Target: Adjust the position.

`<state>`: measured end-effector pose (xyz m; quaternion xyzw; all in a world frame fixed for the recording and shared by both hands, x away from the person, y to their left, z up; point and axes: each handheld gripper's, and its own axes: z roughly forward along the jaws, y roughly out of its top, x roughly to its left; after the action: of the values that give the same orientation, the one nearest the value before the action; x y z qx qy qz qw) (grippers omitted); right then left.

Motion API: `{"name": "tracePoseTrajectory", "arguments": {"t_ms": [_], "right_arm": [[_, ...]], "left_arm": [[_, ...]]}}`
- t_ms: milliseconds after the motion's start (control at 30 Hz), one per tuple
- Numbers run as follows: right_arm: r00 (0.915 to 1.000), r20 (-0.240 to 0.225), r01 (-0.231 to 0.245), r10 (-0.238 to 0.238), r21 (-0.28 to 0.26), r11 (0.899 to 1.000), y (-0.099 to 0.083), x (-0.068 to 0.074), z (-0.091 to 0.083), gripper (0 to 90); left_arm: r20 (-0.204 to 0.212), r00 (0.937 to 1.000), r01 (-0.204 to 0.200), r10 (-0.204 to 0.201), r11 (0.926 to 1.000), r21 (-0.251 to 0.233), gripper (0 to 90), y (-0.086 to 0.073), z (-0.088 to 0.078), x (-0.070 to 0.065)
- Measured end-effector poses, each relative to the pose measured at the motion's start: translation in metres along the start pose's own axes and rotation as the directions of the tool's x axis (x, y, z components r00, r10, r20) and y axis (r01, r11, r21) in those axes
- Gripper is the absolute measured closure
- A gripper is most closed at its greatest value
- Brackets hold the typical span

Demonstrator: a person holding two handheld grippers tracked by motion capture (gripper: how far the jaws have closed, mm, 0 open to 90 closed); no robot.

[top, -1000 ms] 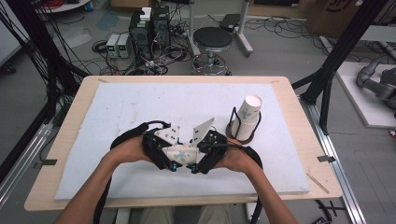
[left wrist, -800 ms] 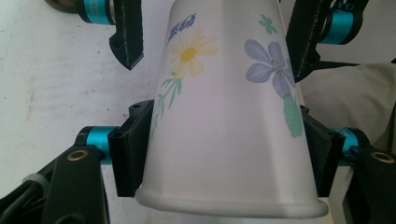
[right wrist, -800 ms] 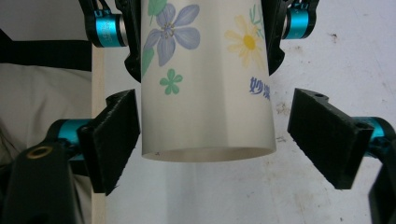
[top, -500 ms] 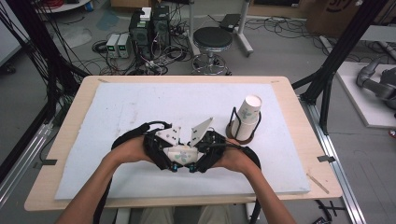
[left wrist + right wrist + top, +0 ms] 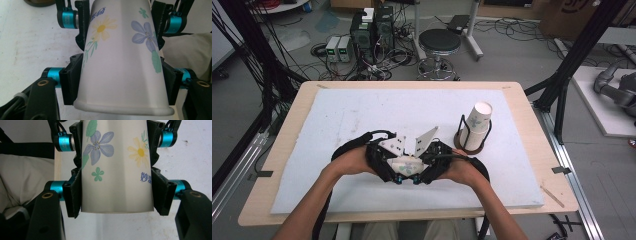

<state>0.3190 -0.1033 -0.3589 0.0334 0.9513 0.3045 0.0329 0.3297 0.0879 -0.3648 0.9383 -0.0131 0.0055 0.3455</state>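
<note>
Two black hand-held grippers meet at the lower middle of the high view, and between them lies a white paper cup printed with flowers (image 5: 406, 163), held off the white foam mat (image 5: 337, 120) that covers the pale wooden table (image 5: 532, 125). The left gripper (image 5: 388, 165) comes in from the left of that frame and the right gripper (image 5: 426, 166) from the right, each in one of the person's hands, with forearms rising from the bottom edge.

In the left gripper view the cup (image 5: 122, 62) runs up the centre with its rolled rim nearest the camera, a yellow daisy at upper left and a blue-violet flower at upper right. The left gripper (image 5: 120, 85) is clamped on it, black pads (image 5: 72, 80) pressed against both sides just above the rim. Higher in that frame the other gripper's jaws pinch the narrower end.

In the right gripper view the cup (image 5: 116, 167) shows its flat base end nearest the camera. The right gripper (image 5: 116, 195) has just been closing and now grips the cup, pads (image 5: 75, 195) flush against the paper on both sides.

At the right of the high view, well apart from the hands, a stack of white paper cups (image 5: 477, 125) leans in a black wire holder on a round brown base (image 5: 469, 146).
</note>
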Motion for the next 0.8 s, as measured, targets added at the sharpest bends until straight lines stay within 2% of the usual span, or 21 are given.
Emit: {"name": "tracePoseTrajectory", "arguments": {"t_ms": [67, 133, 233, 500, 667, 800], "right_arm": [[1.0000, -0.001, 0.004, -0.004, 0.001, 1.000, 0.000, 0.000, 0.000, 36.5], [1.0000, -0.007, -0.002, 0.002, 0.002, 1.000, 0.000, 0.001, 0.000, 36.5], [1.0000, 0.000, -0.001, 0.001, -0.003, 1.000, -0.001, 0.000, -0.001, 36.5], [1.0000, -0.001, -0.005, 0.005, -0.001, 1.000, -0.001, 0.001, -0.002, 36.5], [1.0000, -0.004, 0.001, -0.001, -0.004, 1.000, -0.001, 0.001, -0.001, 36.5], [1.0000, -0.005, 0.003, -0.003, -0.003, 1.000, -0.002, 0.001, -0.001, 36.7]], "left_arm": [[-0.002, 1.0000, -0.005, 0.005, 1.0000, -0.008, 28.9, 0.000, 0.000, 0.000], [-0.015, 0.9998, -0.011, 0.010, 0.9994, -0.032, 21.6, -0.001, 0.001, 0.001], [0.006, 0.9999, 0.015, -0.014, 0.9950, -0.098, 8.9, -0.004, 0.000, 0.002], [0.008, 0.9997, 0.023, -0.023, 0.9901, -0.139, 8.9, -0.007, -0.004, 0.003], [0.010, 0.9996, 0.027, -0.026, 0.9899, -0.139, 8.9, -0.007, -0.006, 0.003], [0.003, 0.9994, 0.034, -0.034, 0.9832, -0.180, 8.9, -0.006, -0.012, 0.003]]}}
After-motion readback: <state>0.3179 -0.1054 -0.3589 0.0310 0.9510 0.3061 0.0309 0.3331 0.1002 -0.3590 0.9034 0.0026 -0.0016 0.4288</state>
